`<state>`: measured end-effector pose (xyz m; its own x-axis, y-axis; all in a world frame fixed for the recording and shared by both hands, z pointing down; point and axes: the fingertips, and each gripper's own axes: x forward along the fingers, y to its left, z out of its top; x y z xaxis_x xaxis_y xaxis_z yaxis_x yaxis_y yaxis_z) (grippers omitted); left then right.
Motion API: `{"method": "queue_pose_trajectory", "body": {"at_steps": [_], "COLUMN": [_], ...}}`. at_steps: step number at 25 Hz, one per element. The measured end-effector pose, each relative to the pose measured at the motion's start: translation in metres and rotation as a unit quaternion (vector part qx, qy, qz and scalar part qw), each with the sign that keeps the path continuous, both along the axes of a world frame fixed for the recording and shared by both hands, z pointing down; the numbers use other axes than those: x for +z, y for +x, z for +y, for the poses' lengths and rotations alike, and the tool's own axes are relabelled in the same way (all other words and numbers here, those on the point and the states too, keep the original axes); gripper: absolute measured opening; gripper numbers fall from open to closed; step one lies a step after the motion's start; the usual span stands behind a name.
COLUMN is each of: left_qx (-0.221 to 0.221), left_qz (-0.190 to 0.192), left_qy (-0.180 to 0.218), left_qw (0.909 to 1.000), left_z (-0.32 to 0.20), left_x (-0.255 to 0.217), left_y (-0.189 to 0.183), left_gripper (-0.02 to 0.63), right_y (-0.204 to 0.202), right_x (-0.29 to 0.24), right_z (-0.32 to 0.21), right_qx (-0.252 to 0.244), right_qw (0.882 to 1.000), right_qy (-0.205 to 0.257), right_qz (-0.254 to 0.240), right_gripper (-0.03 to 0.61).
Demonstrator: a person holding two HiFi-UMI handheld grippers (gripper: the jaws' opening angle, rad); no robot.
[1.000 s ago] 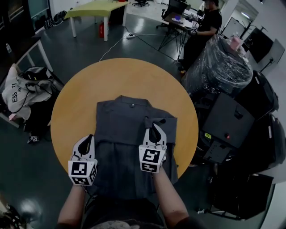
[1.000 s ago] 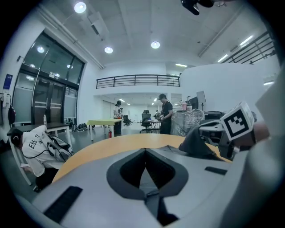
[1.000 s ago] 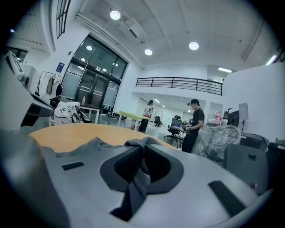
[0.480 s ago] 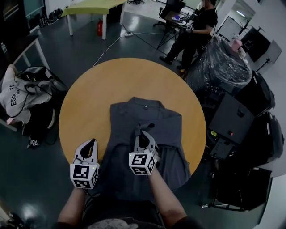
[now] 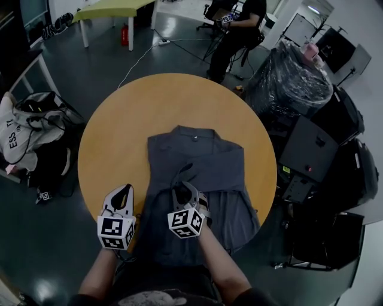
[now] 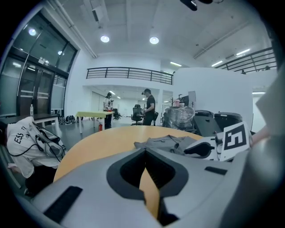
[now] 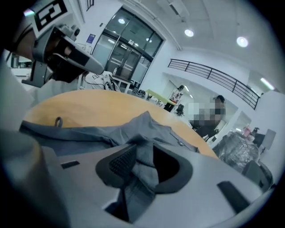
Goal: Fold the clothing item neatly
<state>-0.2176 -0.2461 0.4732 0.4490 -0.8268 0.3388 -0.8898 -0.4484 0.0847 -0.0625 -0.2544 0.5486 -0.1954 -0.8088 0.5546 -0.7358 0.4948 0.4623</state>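
Observation:
A dark grey shirt (image 5: 206,156) lies spread on the round wooden table (image 5: 119,125), collar at the far side and its lower part hanging over the near edge. My right gripper (image 5: 182,187) rests on the shirt's middle with a raised fold of the cloth (image 7: 144,129) between its jaws. The jaws (image 7: 142,167) are opening and the cloth hangs loosely in the gap. My left gripper (image 5: 123,191) is shut and empty at the shirt's left edge, over bare tabletop (image 6: 144,176). The left gripper view shows the shirt (image 6: 165,141) and the right gripper (image 6: 209,149) beside it.
A white bag (image 5: 21,128) and dark gear lie on the floor at the left. A plastic-wrapped bundle (image 5: 293,83) and black cases (image 5: 311,155) stand close at the right. A person (image 5: 236,27) sits beyond the table, with a green table (image 5: 114,11) further back.
My right gripper has drawn the fold of shirt leftward and nearer, from the right side onto the shirt's middle. The left gripper has stayed at the shirt's left edge.

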Motion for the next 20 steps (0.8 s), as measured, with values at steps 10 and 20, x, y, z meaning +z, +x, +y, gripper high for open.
{"method": "queue_pose_trajectory", "body": {"at_steps": [10,20], "left_qx": [0.002,-0.002], "left_qz": [0.009,0.004], "left_qy": [0.002,-0.011], "left_qw": [1.0000,0.9999], "left_z": [-0.010,-0.026], "left_x": [-0.001,0.009], "left_y": [0.000,-0.013], "left_gripper": [0.009,0.009], "right_y": [0.045,0.034], "right_x": [-0.037,0.008], "right_z": [-0.021,-0.082], "right_qx": [0.068,0.048], "right_qw": [0.993,0.983], "right_qy": [0.008,-0.118], "right_qz": [-0.099,-0.129], "right_gripper": [0.126,0.126]}}
